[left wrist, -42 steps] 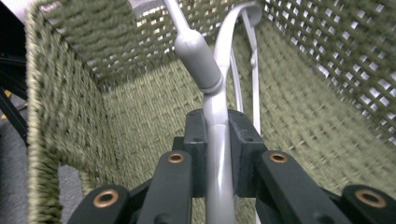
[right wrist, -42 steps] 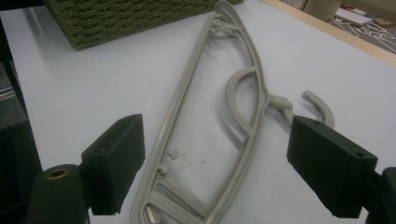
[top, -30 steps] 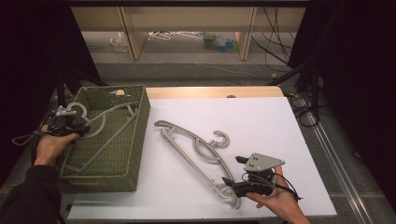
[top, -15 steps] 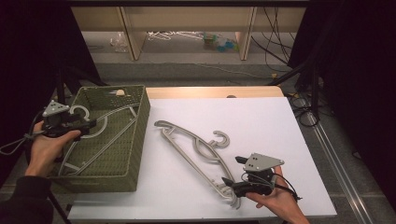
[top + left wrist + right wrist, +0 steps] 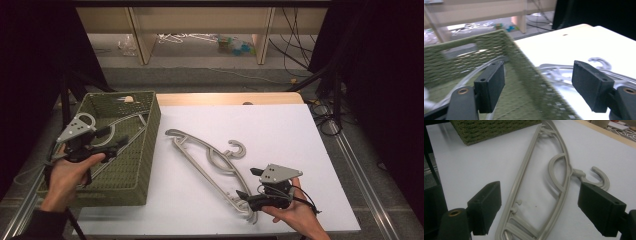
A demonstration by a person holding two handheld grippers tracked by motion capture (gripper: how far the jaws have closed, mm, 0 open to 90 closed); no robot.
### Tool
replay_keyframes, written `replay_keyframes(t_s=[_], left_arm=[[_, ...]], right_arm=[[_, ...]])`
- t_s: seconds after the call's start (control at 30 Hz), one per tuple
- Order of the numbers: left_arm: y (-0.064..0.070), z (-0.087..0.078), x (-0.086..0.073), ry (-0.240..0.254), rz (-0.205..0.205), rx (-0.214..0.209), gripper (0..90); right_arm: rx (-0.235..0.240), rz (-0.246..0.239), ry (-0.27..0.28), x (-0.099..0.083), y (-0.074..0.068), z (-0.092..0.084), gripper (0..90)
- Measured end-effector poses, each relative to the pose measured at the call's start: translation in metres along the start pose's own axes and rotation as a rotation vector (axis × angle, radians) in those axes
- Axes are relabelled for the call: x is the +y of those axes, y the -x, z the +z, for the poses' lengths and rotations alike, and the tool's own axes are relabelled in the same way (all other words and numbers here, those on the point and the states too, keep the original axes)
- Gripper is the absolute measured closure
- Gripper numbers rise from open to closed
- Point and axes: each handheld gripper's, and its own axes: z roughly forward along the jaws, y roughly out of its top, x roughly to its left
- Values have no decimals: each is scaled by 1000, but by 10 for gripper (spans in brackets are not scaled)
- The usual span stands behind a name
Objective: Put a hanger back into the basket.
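Observation:
A green woven basket (image 5: 150,125) stands at the table's left with a grey hanger (image 5: 125,122) lying in it. My left gripper (image 5: 116,139) hovers over the basket, pointing right. Its jaws have just been opening and hold nothing. In the left gripper view, this gripper (image 5: 539,82) straddles the sight of the basket wall (image 5: 524,62), with the basket's hanger (image 5: 467,76) below. A second grey hanger (image 5: 200,168) lies on the white tabletop. My right gripper (image 5: 246,183) rests open at its near end; the hanger (image 5: 522,175) runs between the spread jaws of that gripper (image 5: 539,205), untouched.
The white tabletop (image 5: 280,130) has free room at the right and rear. Beyond the table stand wooden shelf legs (image 5: 262,35) with clutter on the floor. Cables (image 5: 320,115) hang past the right edge. The basket's corner (image 5: 494,127) shows in the right gripper view.
My left gripper has opened, let go of the hanger's hook in the basket, risen and moved nearer and to the right. The right gripper has kept still.

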Motion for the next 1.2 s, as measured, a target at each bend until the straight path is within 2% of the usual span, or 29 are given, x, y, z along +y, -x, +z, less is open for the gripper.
replay_keyframes(t_s=[0.1,0.13,0.17,0.27,0.3,0.4,0.47,0.5,0.53,0.63,0.67,0.77,0.9,0.97,1.07,1.17,1.2], left_arm=[[19,6,-3,10,17,-47,258],[19,6,-3,10,17,-47,255],[27,9,-3,20,16,-64,254],[39,12,-4,15,18,-77,251],[39,12,-4,15,18,-77,250],[62,15,-8,28,36,-123,250],[67,16,-9,25,47,-134,247],[73,18,-11,23,59,-144,247],[82,21,-15,8,93,-155,247],[88,23,-19,-1,86,-168,247],[93,25,-22,5,64,-184,247],[100,24,-26,17,50,-206,245],[115,22,-32,23,61,-248,236],[117,22,-33,25,68,-250,236],[123,22,-37,28,52,-259,233],[125,21,-39,29,66,-269,229],[127,21,-40,24,52,-268,229]], right_arm=[[5,-1,4,-1,0,2,199],[5,-1,4,-1,0,2,199],[10,8,1,-1,0,2,198],[15,8,3,-1,0,3,197],[16,7,3,-2,0,3,197],[16,7,4,-2,0,3,196],[15,7,4,-3,1,3,196],[12,5,5,-3,1,3,196],[15,11,4,-3,1,4,195],[19,6,-2,-3,0,4,195],[15,3,2,-2,0,4,196],[17,1,2,-2,0,5,195],[15,10,-2,-3,1,5,195],[14,12,-2,-3,1,5,195],[6,10,-2,-3,1,4,195],[5,5,-2,-3,1,4,195],[5,5,-2,-3,1,4,195]])
